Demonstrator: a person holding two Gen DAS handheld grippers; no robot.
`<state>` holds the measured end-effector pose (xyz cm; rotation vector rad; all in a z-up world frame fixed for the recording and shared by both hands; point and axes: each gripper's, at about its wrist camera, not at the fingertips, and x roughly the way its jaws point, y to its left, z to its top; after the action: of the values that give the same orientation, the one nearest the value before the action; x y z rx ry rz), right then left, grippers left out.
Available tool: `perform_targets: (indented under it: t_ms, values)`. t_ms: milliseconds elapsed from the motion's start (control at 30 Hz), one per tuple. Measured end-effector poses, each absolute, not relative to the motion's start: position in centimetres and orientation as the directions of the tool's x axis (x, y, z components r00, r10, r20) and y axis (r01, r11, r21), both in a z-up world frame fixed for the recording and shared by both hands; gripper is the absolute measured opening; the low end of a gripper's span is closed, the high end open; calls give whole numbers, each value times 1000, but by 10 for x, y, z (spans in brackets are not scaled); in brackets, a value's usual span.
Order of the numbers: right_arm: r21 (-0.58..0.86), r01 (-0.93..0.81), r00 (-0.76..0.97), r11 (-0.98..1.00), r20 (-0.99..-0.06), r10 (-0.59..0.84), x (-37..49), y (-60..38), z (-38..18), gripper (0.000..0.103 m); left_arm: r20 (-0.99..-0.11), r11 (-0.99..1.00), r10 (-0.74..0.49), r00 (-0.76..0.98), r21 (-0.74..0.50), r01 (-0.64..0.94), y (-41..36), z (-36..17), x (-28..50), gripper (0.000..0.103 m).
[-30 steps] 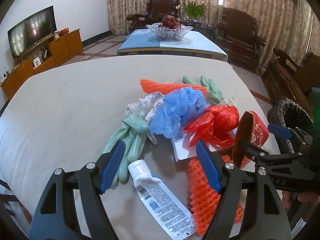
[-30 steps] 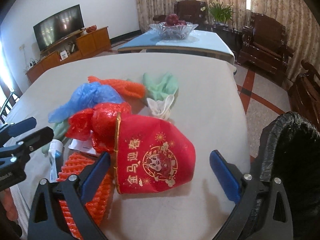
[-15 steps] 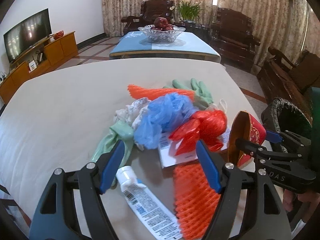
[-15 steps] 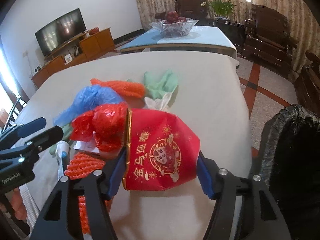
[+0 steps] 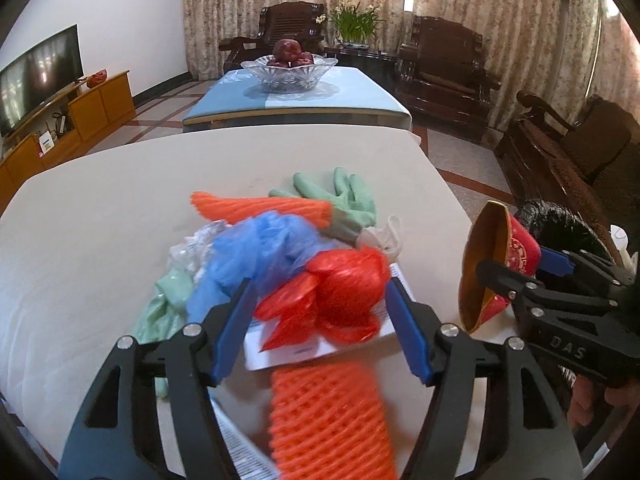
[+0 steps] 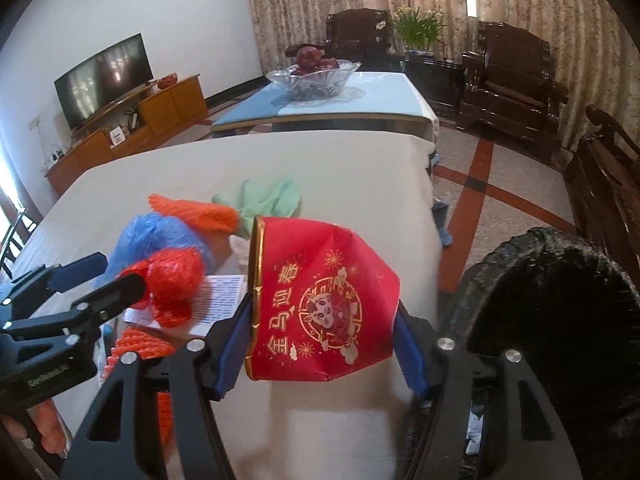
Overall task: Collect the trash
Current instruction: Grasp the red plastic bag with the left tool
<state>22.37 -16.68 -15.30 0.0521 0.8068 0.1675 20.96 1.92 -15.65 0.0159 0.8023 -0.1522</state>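
The right gripper (image 6: 322, 344) clamps a crumpled red paper cup (image 6: 320, 300) between its blue pads, lifted off the tabletop (image 6: 340, 184) near its right edge; the cup lies sideways, gold rim facing left, beside the black-lined trash bin (image 6: 560, 320). The left gripper (image 5: 320, 328), jaws just narrowing, brackets a red plastic bag (image 5: 340, 292) in the pile, though contact looks uncertain. Both tools slant downward.
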Motion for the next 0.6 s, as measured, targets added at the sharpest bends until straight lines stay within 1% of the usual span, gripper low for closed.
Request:
perform_targets:
  t_ms: [133,333,400,500,567,600]
  values:
    - [87,-127,683,988,-715,151,224,-174,-153,64,-722,991,-110,683,-29,129,7,-162,216,57]
    - [92,-115,686,989,-712,146,224,-183,-152,64,-724,992,-76,685,17,128,-12,-166,220,56]
    - [89,-115,688,989,-712,144,224,-186,-152,64,-728,992,-68,682,21,122,-14,-169,223,52]
    - [83,-115,689,990,-711,140,223,-187,-152,64,-733,993,-77,676,7,121,-14,-172,228,41]
    - [81,-115,689,990,-711,138,222,-186,-153,64,-726,992,-87,682,0,126,-16,-169,228,31]
    - [81,-115,689,990,-712,138,221,-186,-154,64,-721,992,-85,688,2,125,-17,-168,228,29]
